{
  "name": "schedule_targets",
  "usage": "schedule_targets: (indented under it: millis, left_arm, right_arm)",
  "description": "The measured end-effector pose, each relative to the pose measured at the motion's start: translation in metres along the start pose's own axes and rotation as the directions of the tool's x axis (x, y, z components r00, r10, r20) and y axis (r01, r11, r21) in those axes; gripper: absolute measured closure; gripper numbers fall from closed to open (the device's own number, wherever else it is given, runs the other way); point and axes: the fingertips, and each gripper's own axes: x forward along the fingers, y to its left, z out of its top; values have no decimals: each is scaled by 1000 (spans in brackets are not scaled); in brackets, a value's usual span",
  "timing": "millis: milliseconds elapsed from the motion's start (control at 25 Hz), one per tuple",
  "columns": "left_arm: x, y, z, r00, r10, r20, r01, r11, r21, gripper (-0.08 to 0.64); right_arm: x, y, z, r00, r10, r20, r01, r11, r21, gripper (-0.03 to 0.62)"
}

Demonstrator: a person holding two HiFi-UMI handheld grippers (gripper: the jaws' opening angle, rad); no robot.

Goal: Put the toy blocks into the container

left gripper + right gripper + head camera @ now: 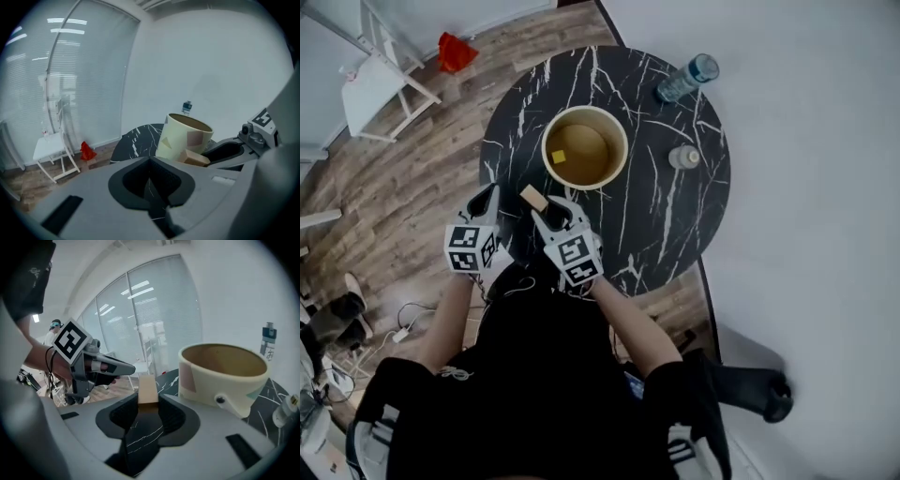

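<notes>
A cream round container (547,150) stands in the middle of the black marble table (666,225), with a small yellow block (558,157) lying inside. My right gripper (546,211) hovers just before the container's near rim, shut on a light wooden block (533,198). In the right gripper view the block (148,387) stands upright between the pads of the gripper (148,403), with the container (220,376) close on the right. My left gripper (485,202) is beside it on the left, its jaws (151,161) together with nothing in them. From there the container (183,136) and the held block (196,158) show ahead.
A water bottle (686,78) lies at the table's far right edge and a small bottle (683,157) stands to the right of the container. A white chair (380,89) and a red object (455,52) are on the wooden floor at the far left.
</notes>
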Motion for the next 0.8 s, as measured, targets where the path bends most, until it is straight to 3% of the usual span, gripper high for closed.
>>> schedule_targets:
  millis: [200, 440, 800]
  left_arm:
    - [13, -9, 37, 998, -55, 34, 52, 996, 74, 561]
    - [17, -27, 84, 990, -36, 134, 27, 997, 68, 561]
    - [19, -72, 143, 969, -104, 226, 75, 988, 134, 561]
  right_arm:
    - [-25, -16, 33, 992, -83, 96, 81, 996, 30, 466]
    - [-55, -36, 69, 972, -127, 197, 126, 992, 20, 466]
    - [-103, -83, 104, 929, -245, 276, 248, 968, 27, 466]
